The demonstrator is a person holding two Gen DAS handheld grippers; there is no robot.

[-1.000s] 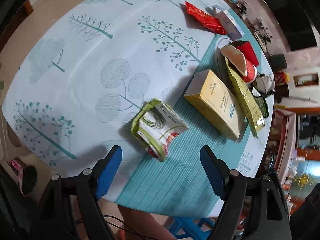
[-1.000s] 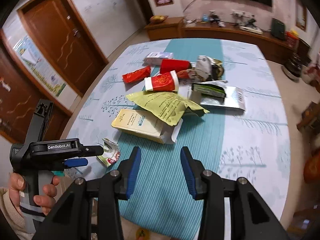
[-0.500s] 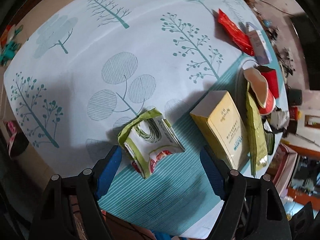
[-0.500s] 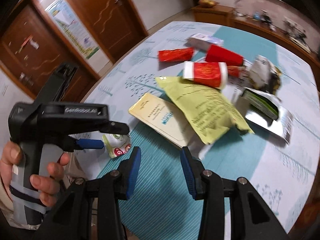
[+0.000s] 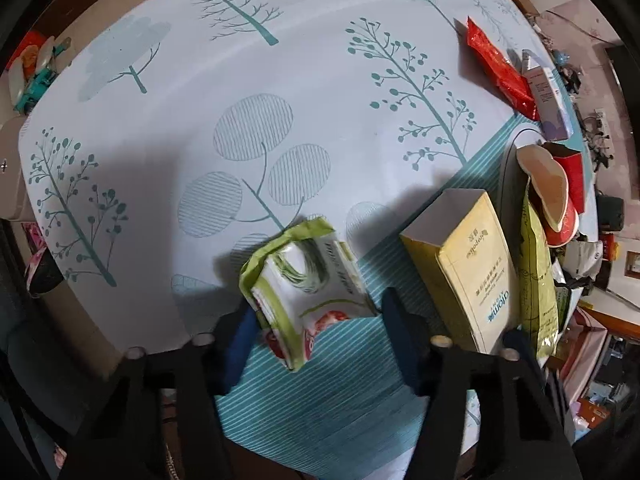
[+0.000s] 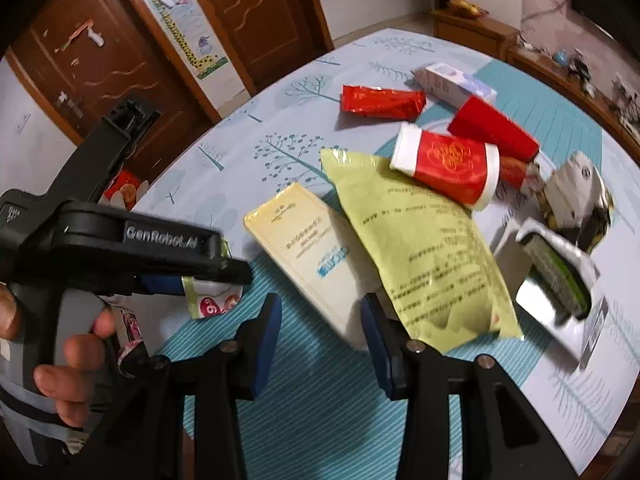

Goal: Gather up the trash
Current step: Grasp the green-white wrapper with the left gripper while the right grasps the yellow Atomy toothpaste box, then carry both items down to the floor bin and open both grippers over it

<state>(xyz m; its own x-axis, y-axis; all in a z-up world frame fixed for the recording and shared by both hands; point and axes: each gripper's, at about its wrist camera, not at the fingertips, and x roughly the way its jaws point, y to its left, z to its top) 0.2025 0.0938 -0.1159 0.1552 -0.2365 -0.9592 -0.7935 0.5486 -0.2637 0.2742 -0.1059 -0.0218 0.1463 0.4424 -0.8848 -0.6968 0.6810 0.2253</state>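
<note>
A crumpled green-and-white snack wrapper (image 5: 306, 292) lies near the edge of the tabletop (image 5: 248, 92), where the tree-printed cloth meets its striped teal band. The left gripper (image 5: 316, 334) points steeply down at it; its jaws have just been closing and now stand on either side of the wrapper, one pad at its edge, though a firm pinch cannot be confirmed. Just beside it lies a pale yellow box (image 6: 304, 248), overlapped by a yellow-green pouch (image 6: 416, 252). The right gripper (image 6: 322, 344) hovers before the box, jaws spread and just opening, nothing between them. Farther off lie a red paper cup (image 6: 448, 166) and a red wrapper (image 6: 380, 102).
</note>
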